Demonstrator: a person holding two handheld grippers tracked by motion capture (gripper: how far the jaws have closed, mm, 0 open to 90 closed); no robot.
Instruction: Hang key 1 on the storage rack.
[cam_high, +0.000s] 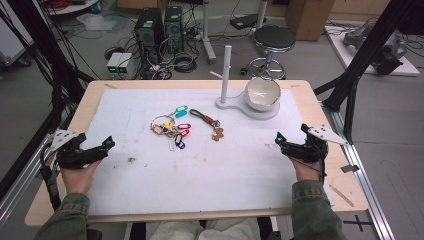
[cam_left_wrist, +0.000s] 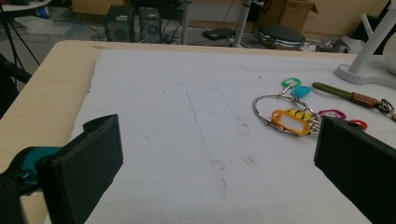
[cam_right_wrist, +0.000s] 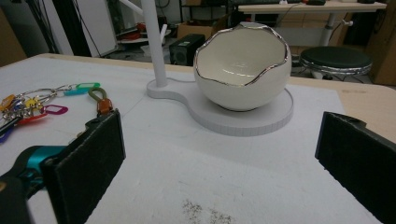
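Two views differ: left gripper (cam_left_wrist: 215, 154) faces key bunch (cam_left_wrist: 289, 116); right gripper (cam_right_wrist: 219, 154), bowl (cam_right_wrist: 243, 70).

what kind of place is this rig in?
Likely a robotics lab or workshop, not a home: desktop PC towers and loose cables on the floor, a black metal frame around the table, and a rolling stool.

Bare mat (cam_high: 210, 165) before key bunch (cam_high: 172, 127)

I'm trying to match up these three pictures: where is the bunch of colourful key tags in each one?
High view: bunch of key tags, mid-table, left of centre.
Left gripper view: right of centre, near the right jaw.
Right gripper view: far left edge.
Shared landmark: white stand.
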